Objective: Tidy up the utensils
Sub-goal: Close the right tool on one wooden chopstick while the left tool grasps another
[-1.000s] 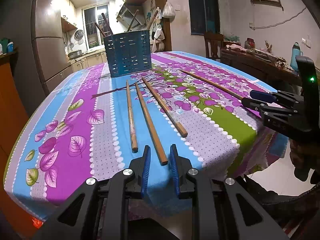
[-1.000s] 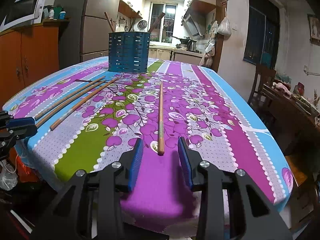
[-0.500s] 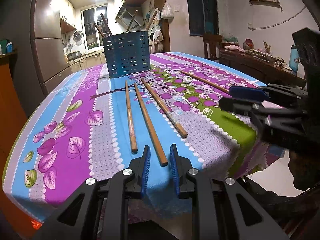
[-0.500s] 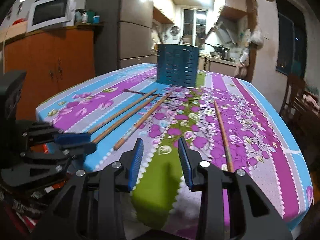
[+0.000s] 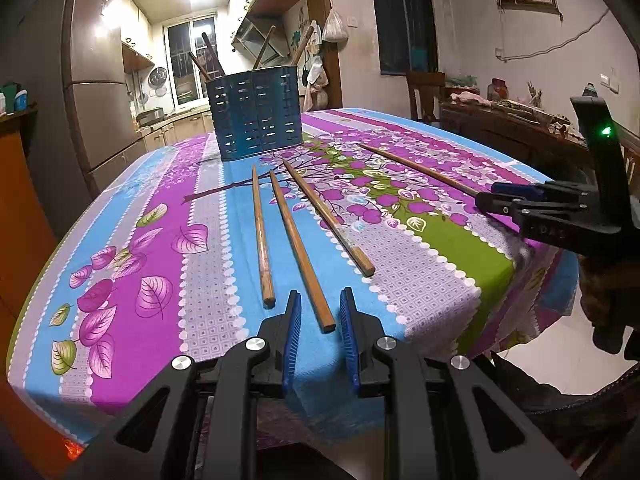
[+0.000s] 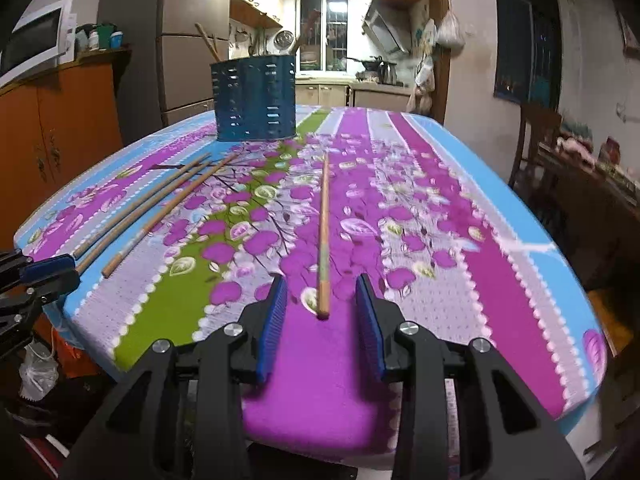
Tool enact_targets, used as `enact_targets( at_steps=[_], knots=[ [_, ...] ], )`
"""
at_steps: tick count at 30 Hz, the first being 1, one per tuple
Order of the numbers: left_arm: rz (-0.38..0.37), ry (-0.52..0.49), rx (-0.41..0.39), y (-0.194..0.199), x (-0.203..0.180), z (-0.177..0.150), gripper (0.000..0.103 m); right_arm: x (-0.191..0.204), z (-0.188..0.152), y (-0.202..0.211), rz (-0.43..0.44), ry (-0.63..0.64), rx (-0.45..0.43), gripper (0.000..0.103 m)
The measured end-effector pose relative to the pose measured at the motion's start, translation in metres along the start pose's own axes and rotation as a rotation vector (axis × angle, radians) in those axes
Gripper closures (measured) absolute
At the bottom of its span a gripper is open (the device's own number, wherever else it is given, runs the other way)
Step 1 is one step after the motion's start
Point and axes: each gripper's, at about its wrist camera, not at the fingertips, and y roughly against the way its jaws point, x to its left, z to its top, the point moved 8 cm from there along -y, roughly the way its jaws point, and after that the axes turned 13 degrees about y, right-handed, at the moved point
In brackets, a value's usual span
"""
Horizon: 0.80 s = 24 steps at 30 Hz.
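A blue slotted utensil holder [image 5: 256, 116] stands at the far side of the table and holds a few wooden sticks; it also shows in the right wrist view [image 6: 254, 98]. Three wooden chopsticks lie side by side; the middle one [image 5: 300, 252] ends between the fingers of my open left gripper [image 5: 319, 312]. A fourth chopstick [image 6: 323, 232] lies alone, its near end between the fingers of my open right gripper [image 6: 322, 296]. Neither gripper holds anything. The right gripper [image 5: 520, 204] shows at the right of the left wrist view.
The table wears a flowered purple, blue and green cloth [image 5: 160, 240]. An orange cabinet [image 6: 60, 128] stands left of the table. A wooden chair [image 5: 424, 92] and a dark side table [image 5: 512, 128] stand to the right. The table's near edge is just below both grippers.
The right gripper swung left towards the three chopsticks, then back to the lone chopstick. The left gripper has barely moved.
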Motion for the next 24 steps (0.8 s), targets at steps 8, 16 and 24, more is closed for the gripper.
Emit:
enact_targets(
  at_steps=[8, 16, 24],
  knots=[
    [-0.022, 0.027, 0.005, -0.001, 0.002, 0.001, 0.092, -0.005, -0.006, 0.005, 0.024, -0.101, -0.034, 0.098],
    [0.009, 0.028, -0.008, 0.002, 0.005, 0.005, 0.094, -0.007, 0.01, 0.015, 0.023, -0.13, -0.079, 0.098],
    [0.026, 0.058, -0.066, 0.022, 0.015, 0.032, 0.095, -0.014, 0.044, 0.033, -0.014, -0.069, -0.147, 0.098]
  ],
)
